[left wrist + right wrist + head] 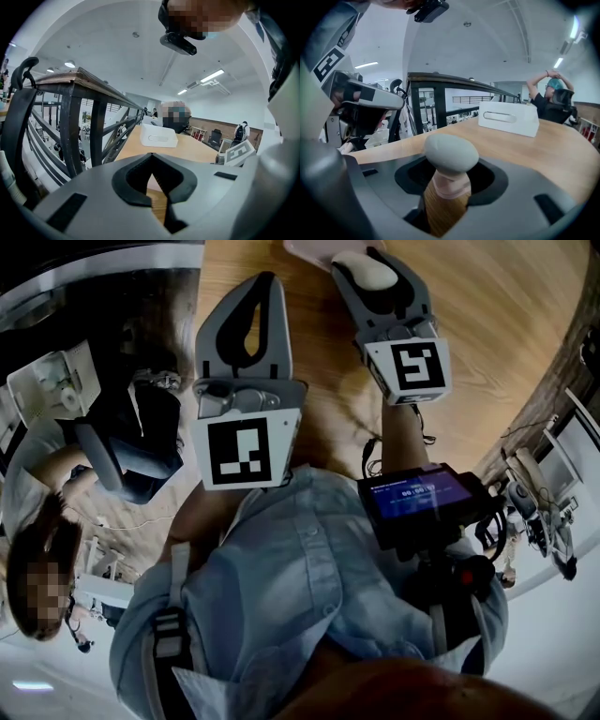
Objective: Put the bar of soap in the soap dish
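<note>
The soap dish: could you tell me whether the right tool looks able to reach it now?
Probably yes: the right tool, shut on the soap, faces the soap dish across open table, with nothing between.

Over the table (487,324), by its near edge, the left gripper (265,282) hangs left of the right gripper (370,266), and the bar of soap (451,151) sits between the right one's jaws. A box (508,119) stands on the table farther in (ahead of both grippers). A railing (70,117) runs along the table's left side, and a person (548,93) is beyond its far edge.
</note>
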### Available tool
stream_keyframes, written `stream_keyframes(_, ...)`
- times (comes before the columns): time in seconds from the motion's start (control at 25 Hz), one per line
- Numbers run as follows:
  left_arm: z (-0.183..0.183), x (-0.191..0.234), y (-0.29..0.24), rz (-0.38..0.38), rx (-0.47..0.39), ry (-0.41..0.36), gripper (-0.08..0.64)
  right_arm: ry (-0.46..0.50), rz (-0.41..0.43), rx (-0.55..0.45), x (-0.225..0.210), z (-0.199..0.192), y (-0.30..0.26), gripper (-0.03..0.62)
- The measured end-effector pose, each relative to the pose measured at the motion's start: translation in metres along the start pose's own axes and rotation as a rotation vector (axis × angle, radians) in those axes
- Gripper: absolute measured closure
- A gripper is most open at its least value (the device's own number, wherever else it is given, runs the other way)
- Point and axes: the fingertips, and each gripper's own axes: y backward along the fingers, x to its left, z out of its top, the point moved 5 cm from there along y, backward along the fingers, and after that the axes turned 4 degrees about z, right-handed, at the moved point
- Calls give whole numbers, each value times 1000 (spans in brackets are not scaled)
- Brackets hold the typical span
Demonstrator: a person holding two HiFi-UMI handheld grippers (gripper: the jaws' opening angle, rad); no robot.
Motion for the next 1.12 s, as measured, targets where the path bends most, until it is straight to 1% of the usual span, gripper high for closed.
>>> stream_keyframes(0.08, 1, 1, 1, 1, -2, -2, 554, -7, 3, -35, 1, 5, -2, 385)
stream_keyframes(0.24, 2, 1, 1, 6, -3, -2, 554, 3, 13, -52, 1, 10, -3, 385)
stream_keyframes(0.4, 3, 0, 1, 8, -4, -3, 554, -21, 15, -78, 1, 10, 0, 385)
stream_keyframes(0.56, 3, -1, 1, 8, -2, 2, 554, 25, 6, -46, -1, 5, 2, 385)
stream_keyframes(0.72, 3, -1, 0, 7, 0, 7, 554, 41, 3, -55, 1, 12, -1, 387)
stream_keyframes(0.92, 2, -1, -1, 4, -2, 8, 554, 68, 44, -33, 5, 10, -4, 385)
stream_keyframes(1.04, 2, -2, -1, 1, -2, 7, 554, 61, 64, -22, 6, 9, -4, 382)
stream_keyframes(1.12, 2, -2, -2, -1, -1, 5, 554, 65, 80, -4, 7, 9, -5, 367)
